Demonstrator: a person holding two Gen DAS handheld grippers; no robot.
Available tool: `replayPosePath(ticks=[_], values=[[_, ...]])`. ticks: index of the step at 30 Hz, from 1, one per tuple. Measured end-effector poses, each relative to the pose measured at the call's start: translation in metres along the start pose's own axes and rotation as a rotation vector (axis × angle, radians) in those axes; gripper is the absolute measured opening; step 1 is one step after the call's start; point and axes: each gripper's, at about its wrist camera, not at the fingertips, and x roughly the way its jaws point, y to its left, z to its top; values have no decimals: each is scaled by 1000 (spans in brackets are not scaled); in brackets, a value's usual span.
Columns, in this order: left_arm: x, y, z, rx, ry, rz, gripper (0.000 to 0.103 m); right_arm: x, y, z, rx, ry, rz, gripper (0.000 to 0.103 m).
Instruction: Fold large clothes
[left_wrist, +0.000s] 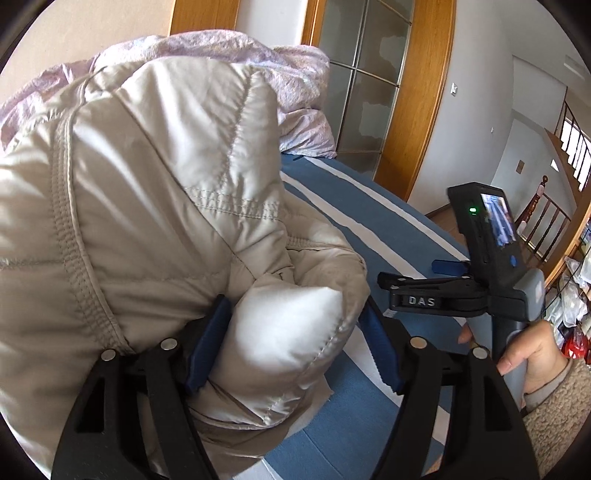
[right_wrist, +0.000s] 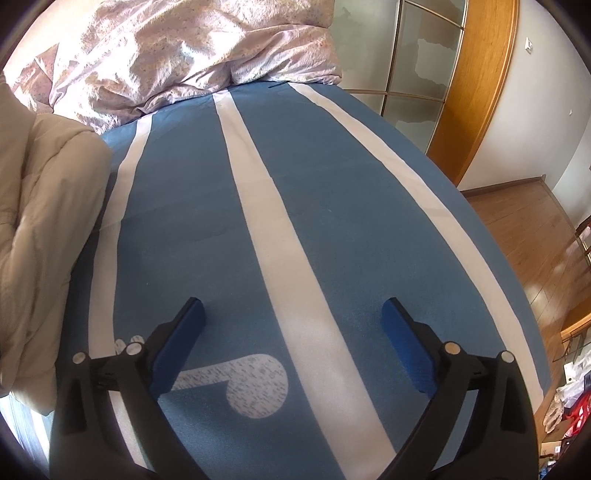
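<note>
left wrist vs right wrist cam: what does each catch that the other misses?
Left wrist only: the left claw with a puffy fold of the beige quilted jacket between its blue pads, plus the right claw from the side and the hand holding it.
Right wrist only: the right claw open and empty over the sheet's white printed shape.
Both: the blue-and-white striped sheet, pink duvet, jacket.

Beige quilted jacket (left_wrist: 140, 206) fills left half, bunched and puffy, resting on blue bed sheet (left_wrist: 373, 229) with white stripes. Left gripper (left_wrist: 291, 347) at bottom centre, jaws spread; white puffy fold of jacket between blue pads (left_wrist: 207, 350), left pad touching fabric, right pad just clear. Lilac duvet (left_wrist: 295, 92) crumpled behind. Right gripper (left_wrist: 443, 291) at right, jaws seen side-on, held by hand (left_wrist: 532, 354) in fleecy sleeve (left_wrist: 557, 417). Wooden door frame (left_wrist: 432, 103) beyond bed.
</note>
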Motion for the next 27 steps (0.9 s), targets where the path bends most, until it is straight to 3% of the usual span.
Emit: replayPosePath(ticks=[4, 11, 20, 23, 27], values=[[-13, -15, -1, 31, -28, 3, 80, 0, 0, -1, 7, -4, -4, 96], [-31, -29, 0, 49, -45, -3, 80, -2, -5, -2, 35, -18, -29, 96], [-55, -39, -3, 63, -69, -34, 80, -12, -33, 0, 115, -22, -175, 77], [-68, -37, -2, 50, -88, -33, 80, -27, -39, 2, 151, -67, -205, 76], [-88, -23, 6, 20, -133, -19, 80, -67, -26, 11, 148, -177, -168, 75]])
